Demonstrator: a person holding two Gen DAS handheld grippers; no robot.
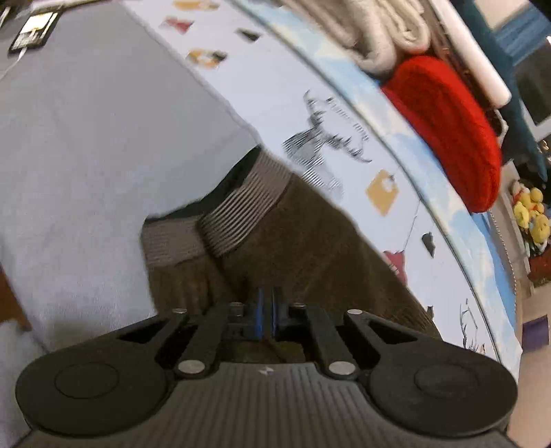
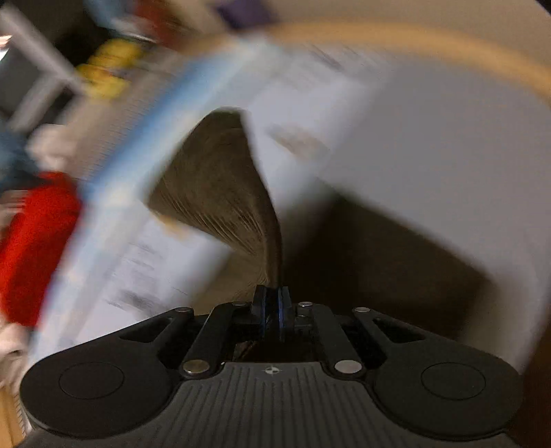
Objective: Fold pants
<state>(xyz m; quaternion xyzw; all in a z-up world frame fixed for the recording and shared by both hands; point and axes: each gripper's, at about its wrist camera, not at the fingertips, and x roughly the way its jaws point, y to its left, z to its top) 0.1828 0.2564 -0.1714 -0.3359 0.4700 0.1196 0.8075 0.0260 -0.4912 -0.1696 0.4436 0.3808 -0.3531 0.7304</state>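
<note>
The pants (image 1: 310, 248) are olive-brown corduroy with grey ribbed cuffs (image 1: 241, 210). In the left wrist view my left gripper (image 1: 267, 303) is shut on the pants fabric just behind the two cuffs, which lie on the pale grey bed cover (image 1: 86, 138). In the right wrist view, which is blurred by motion, my right gripper (image 2: 272, 303) is shut on an edge of the pants (image 2: 220, 193). The fabric rises from the jaws as a lifted fold above the bed (image 2: 430, 144).
A printed white sheet (image 1: 292, 86) with a blue border runs along the bed. A red knitted item (image 1: 451, 134) and folded cream blankets (image 1: 372, 31) lie beyond it. A dark tablet-like object (image 1: 34, 31) sits at far left. Yellow plush toys (image 1: 532, 217) stand at right.
</note>
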